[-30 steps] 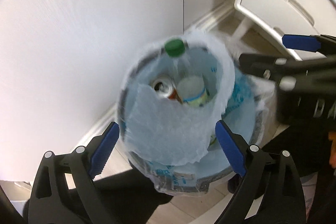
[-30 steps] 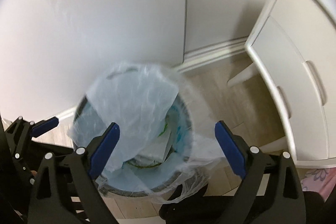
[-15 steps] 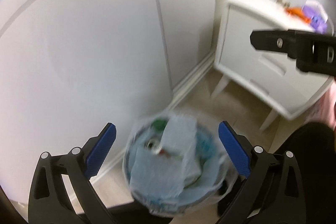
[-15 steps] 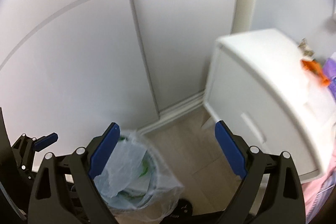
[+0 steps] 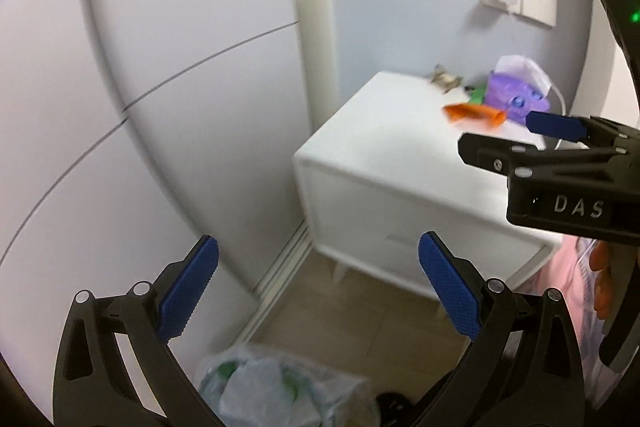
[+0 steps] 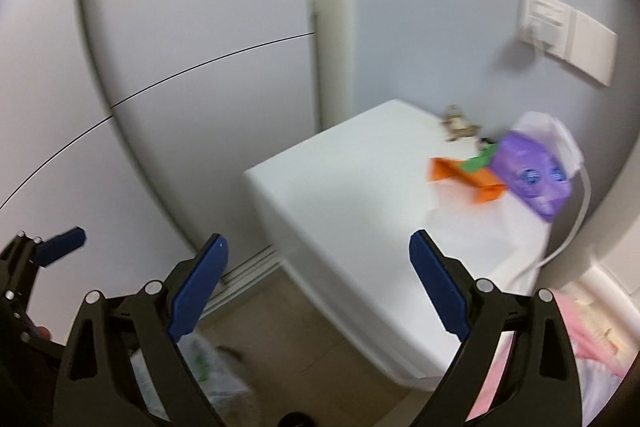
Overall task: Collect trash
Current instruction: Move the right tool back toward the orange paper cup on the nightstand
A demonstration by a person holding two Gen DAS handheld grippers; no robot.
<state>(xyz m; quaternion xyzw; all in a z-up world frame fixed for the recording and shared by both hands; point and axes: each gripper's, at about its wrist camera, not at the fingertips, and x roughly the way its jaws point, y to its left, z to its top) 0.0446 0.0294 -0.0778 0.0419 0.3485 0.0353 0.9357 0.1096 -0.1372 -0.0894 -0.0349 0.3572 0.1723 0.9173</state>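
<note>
A white nightstand (image 6: 360, 211) stands in the corner; both views have swung up from the lined bin (image 5: 276, 395) to its orange wrapper (image 6: 464, 179). Left gripper (image 5: 316, 291) and right gripper (image 6: 316, 291) fingers spread, empty.

You see blue ribbed pads (image 5: 188, 291) on the black frame of the left gripper (image 5: 318, 289), and the right gripper (image 6: 318, 291) has the same blue and black. The nightstand (image 6: 352, 195) is plain white. On it lies an orange wrapper (image 6: 466, 179), a small green piece (image 6: 478, 161), and a purple pack (image 6: 528, 175) with two small blue round marks. The wall (image 6: 420, 7) is pale grey-blue and the wall socket (image 6: 560, 27) is white. The trash bag (image 5: 276, 391) is clear whitish with green spots inside. The floor (image 5: 340, 315) is light brown, and the cloth (image 6: 592, 347) beside the nightstand is pink.
</note>
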